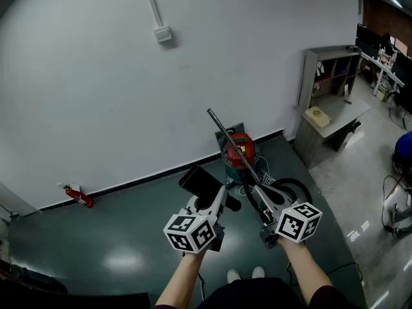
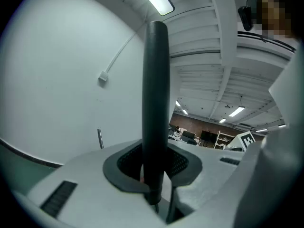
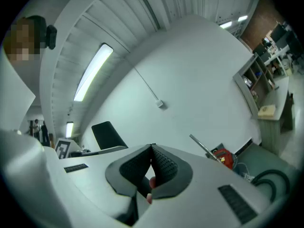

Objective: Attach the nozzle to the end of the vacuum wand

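Observation:
My left gripper [image 1: 217, 197] is shut on the black nozzle [image 1: 199, 181], whose flat wide end points up and left. In the left gripper view the nozzle's neck [image 2: 156, 103] stands upright between the pads of that gripper [image 2: 156, 175]. The metal vacuum wand [image 1: 226, 137] leans up and left from the red vacuum [image 1: 239, 150] on the floor. My right gripper [image 1: 262, 192] is level beside the left one, in front of the wand's lower part. Its pads [image 3: 164, 163] are shut together, with nothing seen held. From there the wand [image 3: 204, 148] and the nozzle [image 3: 108, 134] show apart.
A black hose [image 1: 291, 188] coils on the dark green floor right of the vacuum. A grey shelf and desk unit [image 1: 328, 118] stands at the right against the white wall. A red fire extinguisher [image 1: 79, 197] lies at the wall's foot on the left.

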A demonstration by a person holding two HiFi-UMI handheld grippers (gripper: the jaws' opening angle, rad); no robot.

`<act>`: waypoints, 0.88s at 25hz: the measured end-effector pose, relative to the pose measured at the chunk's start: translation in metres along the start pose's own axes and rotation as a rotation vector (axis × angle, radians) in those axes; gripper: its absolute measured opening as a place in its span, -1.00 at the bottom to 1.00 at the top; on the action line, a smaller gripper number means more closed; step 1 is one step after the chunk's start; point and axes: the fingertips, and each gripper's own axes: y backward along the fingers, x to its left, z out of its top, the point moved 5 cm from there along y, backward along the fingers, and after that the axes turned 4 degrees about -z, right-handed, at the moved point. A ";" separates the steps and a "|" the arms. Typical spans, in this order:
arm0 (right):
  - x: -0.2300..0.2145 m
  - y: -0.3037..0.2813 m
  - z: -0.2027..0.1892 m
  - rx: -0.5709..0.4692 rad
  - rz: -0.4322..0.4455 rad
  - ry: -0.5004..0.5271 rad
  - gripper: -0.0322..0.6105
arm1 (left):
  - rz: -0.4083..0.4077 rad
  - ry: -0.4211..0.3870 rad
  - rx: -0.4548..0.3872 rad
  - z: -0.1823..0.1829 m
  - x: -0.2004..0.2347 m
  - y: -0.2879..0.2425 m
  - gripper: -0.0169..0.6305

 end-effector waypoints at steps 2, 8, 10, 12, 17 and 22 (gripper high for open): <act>0.001 -0.002 0.003 -0.003 -0.003 0.035 -0.85 | 0.000 -0.002 -0.010 0.000 0.001 -0.001 -0.68; 0.000 -0.002 0.006 -0.007 0.003 0.061 -0.85 | 0.007 0.001 -0.015 -0.002 0.000 -0.002 -0.68; -0.001 -0.001 0.005 -0.006 0.006 0.066 -0.85 | 0.009 0.000 -0.013 -0.004 0.000 -0.003 -0.68; 0.000 -0.001 0.004 -0.010 0.023 0.071 -0.85 | 0.013 0.001 -0.009 -0.007 0.000 -0.003 -0.68; 0.004 -0.003 -0.003 -0.009 0.037 0.090 -0.85 | 0.025 0.013 -0.001 -0.011 0.010 0.004 -0.68; 0.006 -0.014 -0.014 0.004 0.021 0.075 -0.85 | 0.033 0.022 0.005 -0.009 0.027 0.013 -0.68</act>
